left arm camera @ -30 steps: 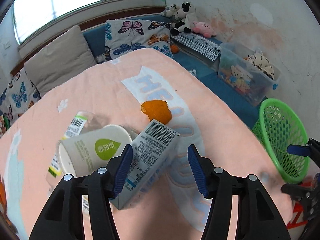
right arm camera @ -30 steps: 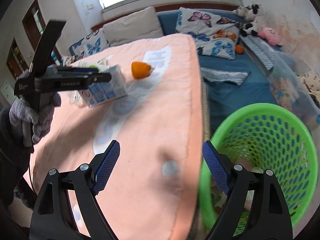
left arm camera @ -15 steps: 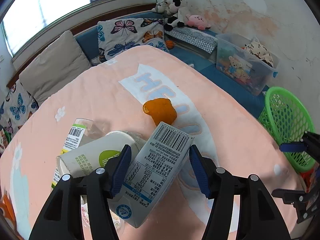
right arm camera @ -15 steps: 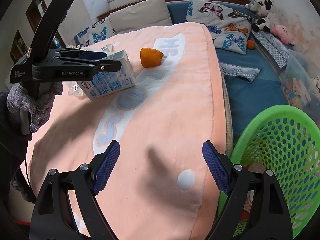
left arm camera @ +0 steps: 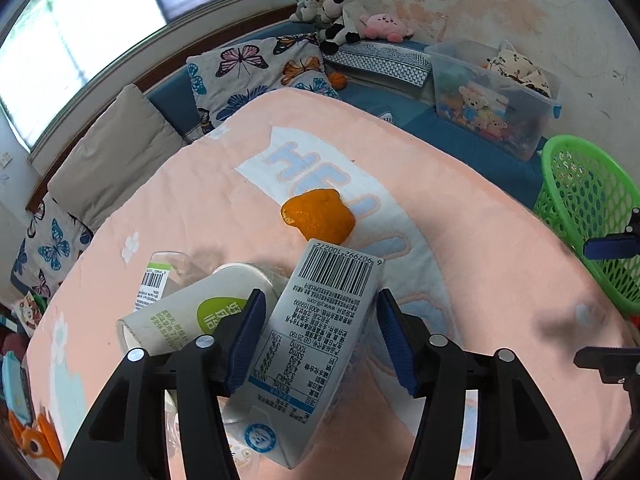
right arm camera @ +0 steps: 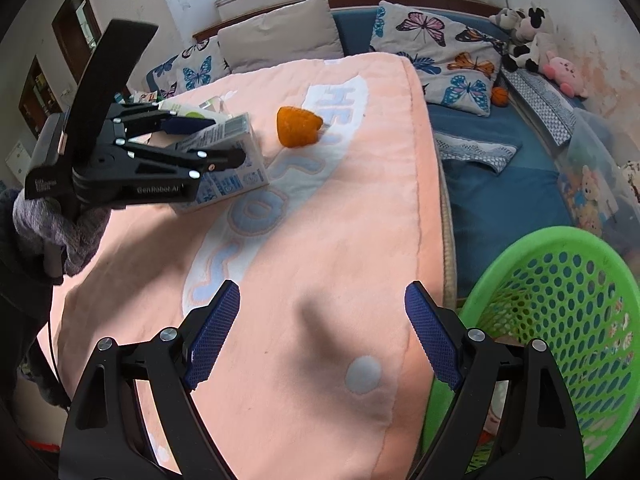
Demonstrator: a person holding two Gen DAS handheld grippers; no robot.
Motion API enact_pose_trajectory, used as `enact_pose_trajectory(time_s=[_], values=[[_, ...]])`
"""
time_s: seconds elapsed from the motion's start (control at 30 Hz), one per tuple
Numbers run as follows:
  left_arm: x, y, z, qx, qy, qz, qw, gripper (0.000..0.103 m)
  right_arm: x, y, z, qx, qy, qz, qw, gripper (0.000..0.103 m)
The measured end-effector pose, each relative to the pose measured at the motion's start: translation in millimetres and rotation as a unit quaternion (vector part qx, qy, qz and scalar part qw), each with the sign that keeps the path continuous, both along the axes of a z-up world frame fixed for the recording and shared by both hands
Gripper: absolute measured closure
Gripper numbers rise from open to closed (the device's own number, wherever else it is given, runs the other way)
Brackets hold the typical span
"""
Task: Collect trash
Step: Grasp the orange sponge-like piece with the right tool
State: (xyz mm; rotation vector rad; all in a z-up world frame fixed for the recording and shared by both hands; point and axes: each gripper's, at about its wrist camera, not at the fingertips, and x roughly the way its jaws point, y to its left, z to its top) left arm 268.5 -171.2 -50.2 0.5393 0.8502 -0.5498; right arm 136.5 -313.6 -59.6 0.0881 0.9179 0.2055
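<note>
A white milk carton (left arm camera: pixel 320 332) with a barcode lies on the pink blanket (left arm camera: pixel 460 208). It sits between the blue pads of my left gripper (left arm camera: pixel 319 296), whose jaws are closing, and both pads touch its sides. The right wrist view shows the same carton (right arm camera: pixel 236 152) in that left gripper (right arm camera: pixel 226 140), low over the bed. An orange peel (left arm camera: pixel 320 220) lies just beyond it. A white paper cup (left arm camera: pixel 180 316) and a clear bottle (left arm camera: pixel 156 280) lie on their sides to the left. My right gripper (right arm camera: pixel 322 292) hovers open and empty over the blanket's near corner, beside the green basket (right arm camera: pixel 560 320).
The green mesh basket (left arm camera: pixel 580 200) stands off the bed's right edge with some trash inside. Pillows (right arm camera: pixel 280 32), plush toys (left arm camera: pixel 340 12) and a clear toy bin (left arm camera: pixel 492 96) line the blue mattress behind. A gloved hand (right arm camera: pixel 60 224) holds the left gripper.
The left gripper has rolled and lined up with the carton, and its pads now meet the carton's sides. The right gripper has shifted slightly from the basket towards the blanket.
</note>
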Motion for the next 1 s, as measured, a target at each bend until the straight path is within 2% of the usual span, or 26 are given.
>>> enact_pose_trajectory(time_s=[0.17, 0.3, 0.4, 0.53, 0.77, 1.0], values=[[-9, 7, 8, -0.022, -0.002, 0.019, 0.9996, 0.055, 5, -5, 13, -0.004, -0.014, -0.007, 1.000, 0.019], [-19, 26, 22, -0.061, 0.008, 0.045, 0.9971, 0.058, 16, -5, 25, -0.011, -0.028, -0.001, 1.000, 0.020], [-31, 45, 39, -0.093, 0.007, 0.059, 0.9939, 0.059, 30, 0, 32, -0.017, -0.036, 0.009, 0.999, 0.023], [-42, 68, 55, -0.117, 0.003, 0.077, 0.9901, 0.059, 54, 11, 35, -0.023, -0.038, 0.026, 0.999, 0.030], [-52, 103, 76, -0.139, -0.002, 0.102, 0.9851, 0.059, 105, 35, 22, -0.035, -0.028, 0.063, 0.997, 0.039], [-54, 126, 83, -0.152, 0.002, 0.110, 0.9823, 0.059, 152, 49, -1, -0.035, -0.011, 0.084, 0.996, 0.048]])
